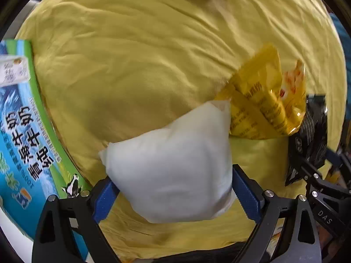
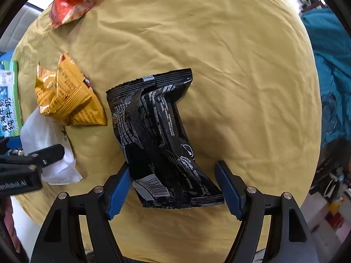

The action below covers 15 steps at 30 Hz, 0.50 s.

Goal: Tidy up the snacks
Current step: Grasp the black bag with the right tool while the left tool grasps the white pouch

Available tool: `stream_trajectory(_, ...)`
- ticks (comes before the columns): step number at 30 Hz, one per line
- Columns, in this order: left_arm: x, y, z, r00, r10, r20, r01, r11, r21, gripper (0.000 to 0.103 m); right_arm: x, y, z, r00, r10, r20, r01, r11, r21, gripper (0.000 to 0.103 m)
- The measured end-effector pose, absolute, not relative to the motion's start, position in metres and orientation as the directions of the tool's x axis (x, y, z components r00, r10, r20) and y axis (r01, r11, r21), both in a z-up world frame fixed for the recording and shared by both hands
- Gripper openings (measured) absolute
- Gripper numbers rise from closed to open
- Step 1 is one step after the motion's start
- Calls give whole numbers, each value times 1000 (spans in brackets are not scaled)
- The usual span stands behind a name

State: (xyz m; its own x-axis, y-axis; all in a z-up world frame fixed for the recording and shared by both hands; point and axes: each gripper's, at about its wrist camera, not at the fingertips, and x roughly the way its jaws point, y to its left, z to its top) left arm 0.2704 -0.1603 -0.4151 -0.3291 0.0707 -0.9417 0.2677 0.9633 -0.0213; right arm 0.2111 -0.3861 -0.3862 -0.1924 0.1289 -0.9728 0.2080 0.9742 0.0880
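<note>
A puffy white snack bag [image 1: 173, 164] lies on the yellow cloth between the blue pads of my left gripper [image 1: 173, 192]; both pads touch its sides. Right of it sits a yellow snack bag [image 1: 265, 100], and a black bag [image 1: 307, 140] lies further right. In the right wrist view the black bag [image 2: 158, 135] lies lengthwise between the fingers of my right gripper [image 2: 173, 190], which stands open; the left pad touches it, the right pad is apart. The yellow bag [image 2: 68, 96] and white bag [image 2: 46, 149] lie to its left.
A blue and green milk carton box [image 1: 24, 135] stands at the table's left edge. A red snack bag [image 2: 72, 4] lies at the far left of the yellow cloth [image 2: 241, 87]. Blue fabric [image 2: 329, 65] hangs beyond the right edge.
</note>
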Motion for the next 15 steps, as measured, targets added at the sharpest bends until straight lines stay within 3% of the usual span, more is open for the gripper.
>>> stream_trajectory(3, 270, -145, -408, -305, 6, -952, 168, 985, -47, 95, 211, -393, -387, -177, 138, -974, 211, 972, 99, 77)
stream_trajectory(5, 267, -130, -404, -291, -58, -955, 70, 994, -81, 95, 206, -390, -389, -169, 142, -975, 203, 973, 106, 65)
stream_trajectory(8, 254, -116, -414, -288, -106, -952, -15, 994, -106, 93, 197, -383, -392, -162, 150, -975, 225, 968, 112, 59)
stream_trajectory(10, 236, -111, -427, -291, -110, -950, -19, 994, -109, 82, 194, -383, -391, -159, 163, -974, 237, 964, 123, 54)
stream_trajectory(15, 211, -117, -422, -208, -51, -977, 45, 997, -62, 73, 178, -378, -394, -198, 201, -959, 261, 954, 146, 53)
